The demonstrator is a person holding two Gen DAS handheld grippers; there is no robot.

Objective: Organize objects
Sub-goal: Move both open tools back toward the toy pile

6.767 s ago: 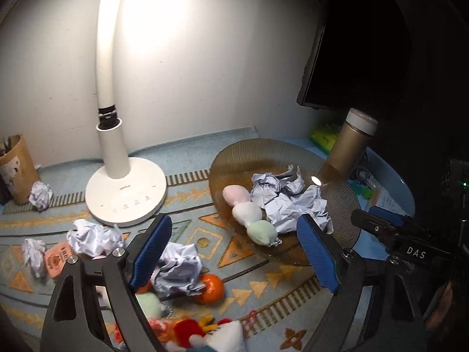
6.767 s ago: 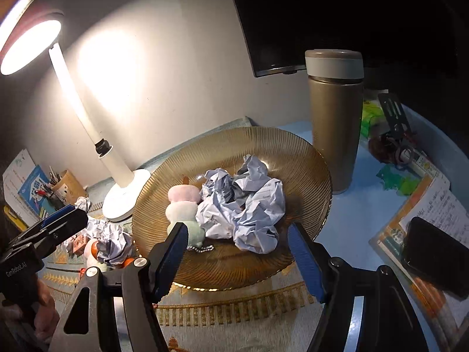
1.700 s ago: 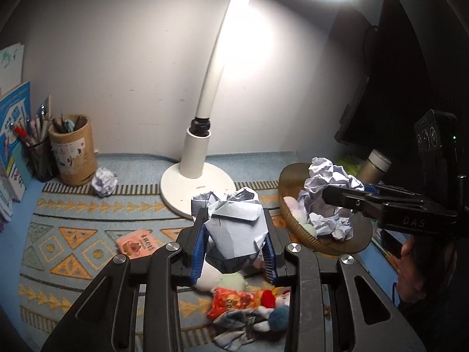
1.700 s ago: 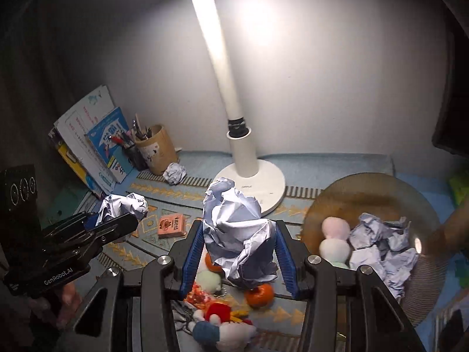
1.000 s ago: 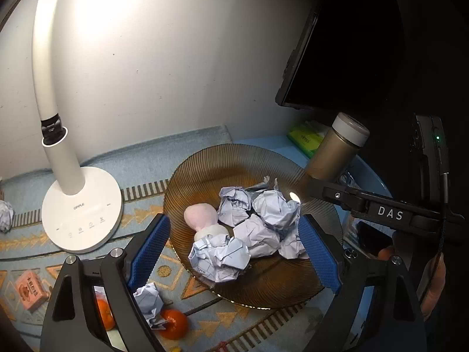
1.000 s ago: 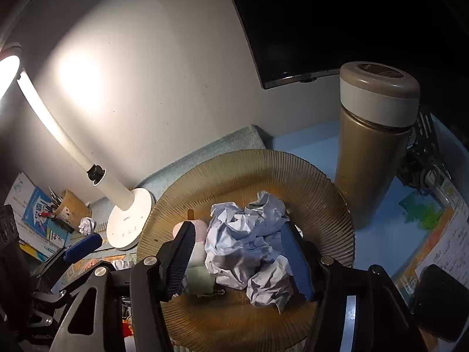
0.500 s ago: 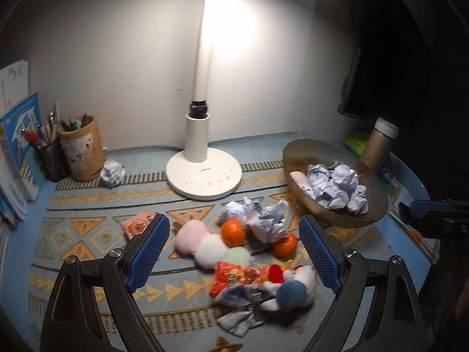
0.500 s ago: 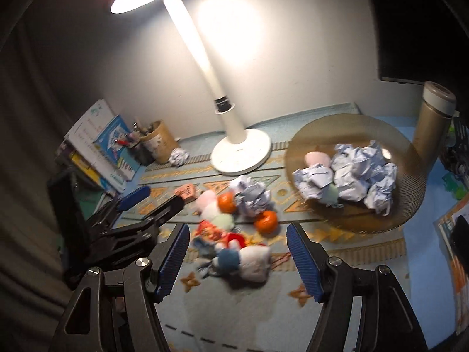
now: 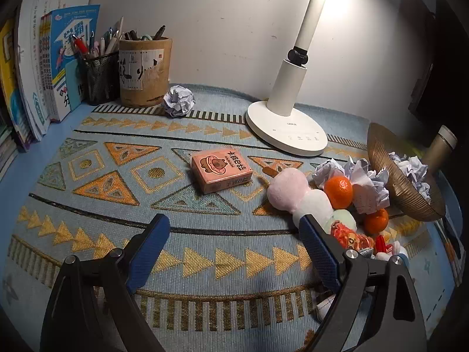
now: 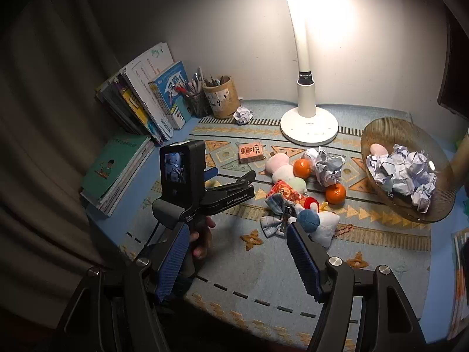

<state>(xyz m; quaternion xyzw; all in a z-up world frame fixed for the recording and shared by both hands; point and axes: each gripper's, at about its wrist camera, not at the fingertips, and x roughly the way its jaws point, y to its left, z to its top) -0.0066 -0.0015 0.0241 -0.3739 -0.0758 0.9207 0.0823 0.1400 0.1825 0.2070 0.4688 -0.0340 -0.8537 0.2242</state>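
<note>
Both grippers hover empty with fingers spread – left gripper (image 9: 231, 246), right gripper (image 10: 237, 259) – while the crumpled paper (image 9: 365, 186) beyond the left fingers' right tip lies touching a tangerine (image 9: 338, 187), which a careless grab could send rolling.

A plain off-white wall (image 9: 228, 29) stands ahead of both grippers, lit by a bright pool from the white gooseneck desk lamp (image 10: 306, 99) on its round base. Below them lies a pale blue woven mat with orange triangle patterns (image 9: 123, 182). Grey pleated curtains (image 10: 49, 94) hang left of the right gripper, in shadow.
</note>
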